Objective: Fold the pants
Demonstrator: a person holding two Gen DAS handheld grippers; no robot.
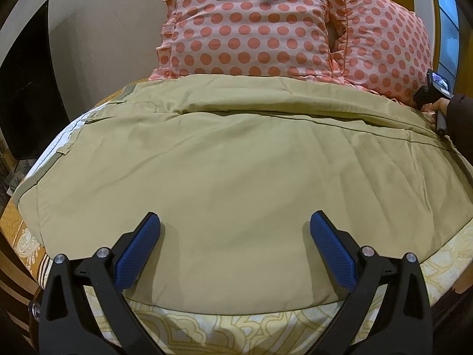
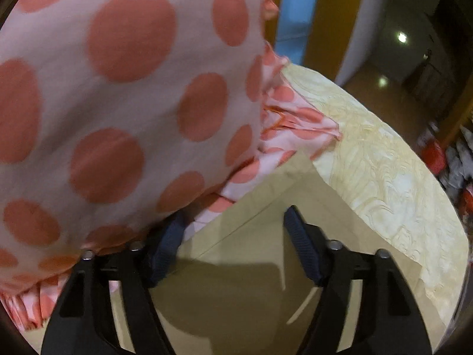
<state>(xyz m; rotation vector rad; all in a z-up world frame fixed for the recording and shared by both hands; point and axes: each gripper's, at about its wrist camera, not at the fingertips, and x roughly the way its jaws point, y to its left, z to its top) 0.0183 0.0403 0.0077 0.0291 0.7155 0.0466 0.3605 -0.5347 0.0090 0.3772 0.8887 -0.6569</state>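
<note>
Your pants [image 1: 224,159] lie spread flat across the bed [image 1: 437,269], on its yellow patterned sheet, with one leg folded over the other so a long crease runs across the far side. The khaki cloth is mostly smooth, with light wrinkles; the waistband and pocket lining show at the far left edge. Two pink pillows [image 1: 251,23] with orange dots stand just behind the pants, touching their far edge.

Your left gripper [image 1: 235,224] hangs over the near edge of the pants with its blue fingers [image 1: 139,254] spread wide and nothing between them. Your right gripper [image 2: 233,222] sits over a corner of the pants [image 2: 251,281] at the leg end, fingers also wide apart and holding nothing; its left finger [image 2: 165,251] is tucked under the edge of a pillow [image 2: 118,88], which crowds that view.
</note>
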